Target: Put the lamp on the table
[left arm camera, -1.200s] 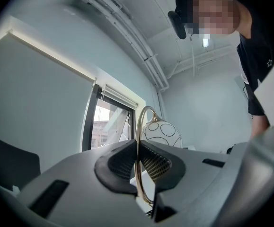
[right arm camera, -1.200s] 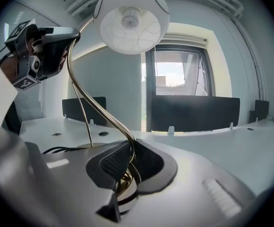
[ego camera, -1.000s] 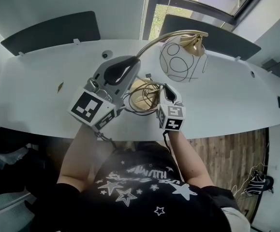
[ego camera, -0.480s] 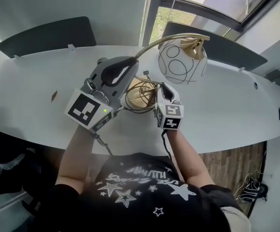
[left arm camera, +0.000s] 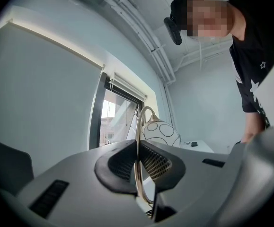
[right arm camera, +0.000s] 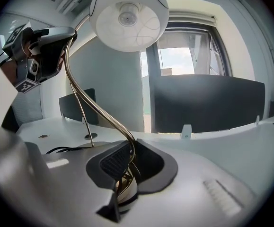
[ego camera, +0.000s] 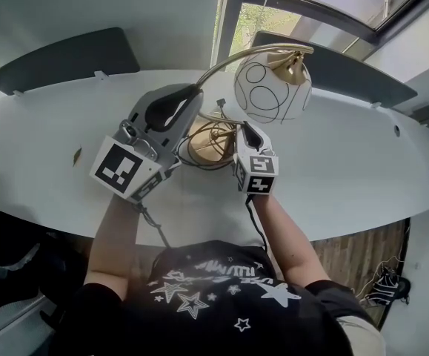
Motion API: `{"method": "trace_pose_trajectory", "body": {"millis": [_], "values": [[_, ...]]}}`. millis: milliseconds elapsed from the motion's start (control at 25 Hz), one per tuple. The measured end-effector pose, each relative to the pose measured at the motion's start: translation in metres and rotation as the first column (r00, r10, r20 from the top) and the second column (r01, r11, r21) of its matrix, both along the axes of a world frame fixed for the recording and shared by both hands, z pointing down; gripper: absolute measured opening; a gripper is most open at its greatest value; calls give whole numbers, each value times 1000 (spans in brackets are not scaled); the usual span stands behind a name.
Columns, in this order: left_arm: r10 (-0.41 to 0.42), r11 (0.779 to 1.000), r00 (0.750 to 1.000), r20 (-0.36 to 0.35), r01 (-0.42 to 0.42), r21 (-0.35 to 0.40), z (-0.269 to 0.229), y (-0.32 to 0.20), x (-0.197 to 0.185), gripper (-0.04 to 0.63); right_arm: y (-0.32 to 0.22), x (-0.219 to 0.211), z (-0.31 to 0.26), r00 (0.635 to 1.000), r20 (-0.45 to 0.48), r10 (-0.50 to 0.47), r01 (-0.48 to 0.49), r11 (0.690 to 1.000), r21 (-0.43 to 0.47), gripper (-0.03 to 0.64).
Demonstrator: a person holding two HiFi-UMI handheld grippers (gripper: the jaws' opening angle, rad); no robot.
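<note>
Left gripper (left arm camera: 137,161) fingers pinch lamp (ego camera: 272,89) stem (right arm camera: 100,110) high; right gripper (right arm camera: 127,162) fingers pinch it just above base (right arm camera: 126,190). Table (ego camera: 362,162) lies directly below.

The grey two-jaw left gripper (ego camera: 190,95) is held forward on a bare left forearm (ego camera: 114,228), its jaws pressed onto the curved brass lamp stem (left arm camera: 137,131). The grey right gripper (ego camera: 248,129) is clamped lower on that stem, just beside the left.
</note>
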State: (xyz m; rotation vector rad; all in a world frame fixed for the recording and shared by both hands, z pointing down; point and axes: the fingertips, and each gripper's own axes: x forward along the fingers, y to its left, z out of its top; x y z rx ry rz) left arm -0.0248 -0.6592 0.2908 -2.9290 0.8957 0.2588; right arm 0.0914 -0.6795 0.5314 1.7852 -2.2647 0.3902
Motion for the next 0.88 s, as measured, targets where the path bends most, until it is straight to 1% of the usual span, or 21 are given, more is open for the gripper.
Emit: {"method": "trace_pose_trajectory", "body": {"millis": [240, 320, 520, 680, 880], "values": [[19, 1000, 999, 35, -19, 9, 11, -6, -2, 34, -1, -5, 13, 1000, -5, 3, -3, 1000, -27, 35], [25, 1000, 999, 28, -26, 6, 13, -6, -4, 33, -2, -7, 15, 1000, -12, 2, -2, 1000, -31, 35], [12, 1000, 1000, 24, -11, -19, 18, -9, -9, 34, -3, -8, 18, 1000, -22, 9, -10, 999, -38, 35], [23, 999, 999, 23, -23, -23, 24, -10, -7, 34, 0, -6, 24, 999, -33, 12, -14, 998, -60, 35], [-2, 999, 998, 63, 5, -40, 36, -14, -9, 32, 3, -6, 31, 999, -33, 13, -16, 996, -84, 35]]}}
